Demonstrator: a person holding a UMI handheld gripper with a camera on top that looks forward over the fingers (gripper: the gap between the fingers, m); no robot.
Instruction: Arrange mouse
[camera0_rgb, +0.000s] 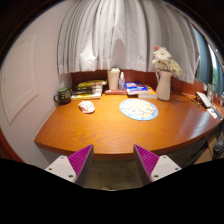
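A white mouse (87, 106) with a reddish patch lies on the wooden desk (110, 130), far ahead and left of my fingers. A round blue mouse mat (139, 109) lies on the desk ahead, to the right of the mouse. My gripper (113, 158) is open and empty, its two purple pads spread wide, held back in front of the desk's near edge. Nothing stands between the fingers.
A white vase with flowers (164, 78) stands at the back right. Books (89, 87), a dark jar (64, 96), a small bottle (122, 81) and a white cup (113, 79) line the back. White curtains hang behind. More items (204, 99) sit at the far right.
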